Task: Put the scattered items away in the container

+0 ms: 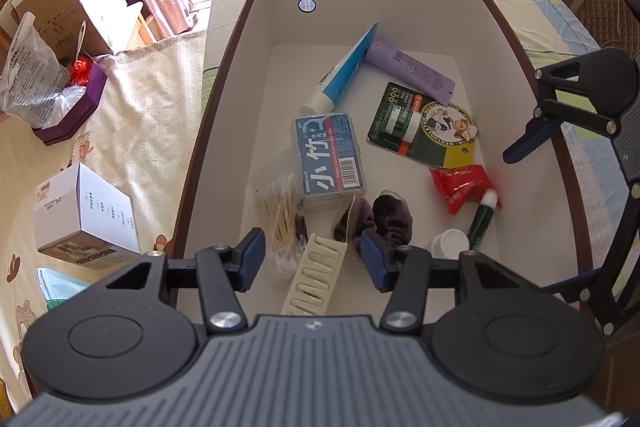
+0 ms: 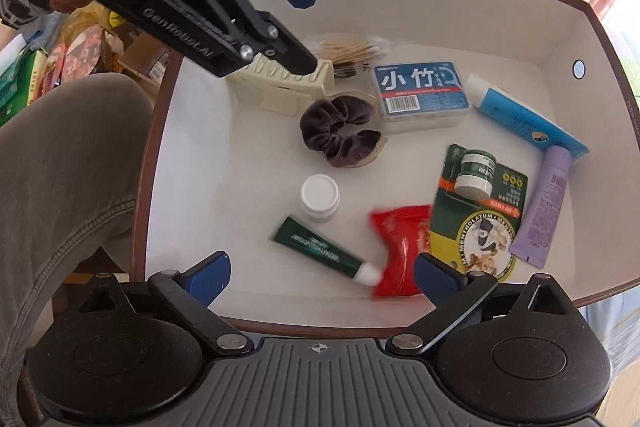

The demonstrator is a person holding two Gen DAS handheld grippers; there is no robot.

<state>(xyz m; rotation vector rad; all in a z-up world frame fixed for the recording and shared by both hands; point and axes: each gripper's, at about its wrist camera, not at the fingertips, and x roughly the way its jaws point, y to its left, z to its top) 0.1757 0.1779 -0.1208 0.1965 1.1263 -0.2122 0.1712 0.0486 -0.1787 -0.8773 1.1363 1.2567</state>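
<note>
Both claws hang released, jaws apart: left gripper [image 1: 313, 259], right gripper [image 2: 322, 277]. Inside the white, brown-rimmed cardboard container [image 1: 256, 27] lie, left to right, one cotton-swab bundle [image 1: 280, 217], one ribbed cream holder [image 1: 316, 279], one velvet scrunchie [image 1: 384, 223], one glossy red packet [image 1: 462, 187].

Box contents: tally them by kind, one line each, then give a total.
Tubes: 3 (blue tube, purple tube, green tube)
Floss-pick case: 1
Carded balm pack: 1
Red packet: 1
Scrunchie: 1
White bottle: 1
Cotton swab bag: 1
Cream holder: 1
Total: 10
</note>
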